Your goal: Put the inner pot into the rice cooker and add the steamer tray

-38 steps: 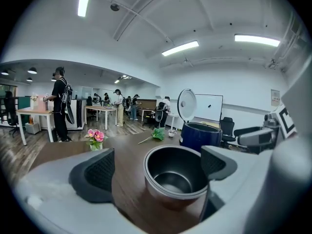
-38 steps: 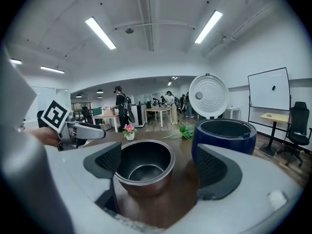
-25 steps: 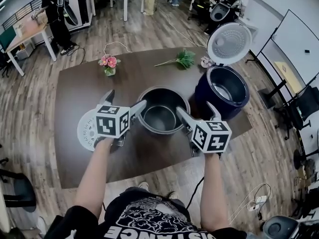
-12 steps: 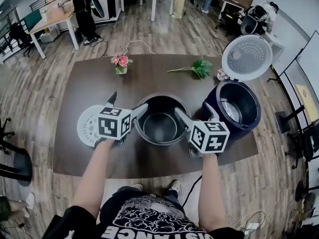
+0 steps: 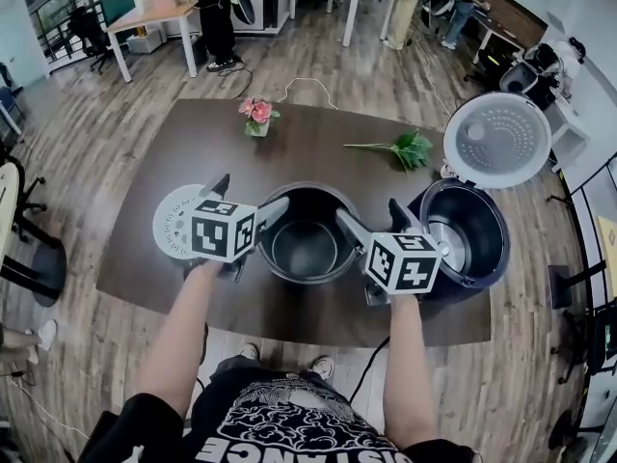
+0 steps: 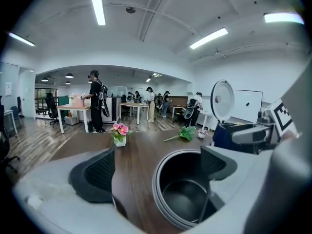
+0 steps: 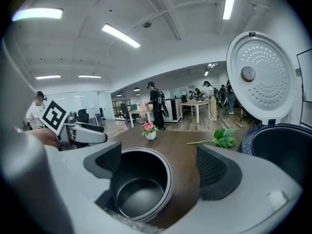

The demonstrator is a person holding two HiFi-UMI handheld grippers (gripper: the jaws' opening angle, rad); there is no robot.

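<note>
Inner pot on table, between left gripper and right gripper; both jaw pairs apart, 1 jaw each at pot rim. Rice cooker beside pot, lid raised; steamer tray by left gripper.

**Colours noted around the inner pot**

The inner pot was dark charcoal inside, with a silvery rim. To its right the rice cooker was navy blue, and its lid was white and dotted. To its left the steamer tray was pale grey-white, patterned with holes. The table under the pot was dark brown with a wood grain. Beyond the pot were pink flowers in a white vase and a green leaf sprig. The left gripper and right gripper were grey, with black textured pads. Their marker cubes were checked black and white.
</note>
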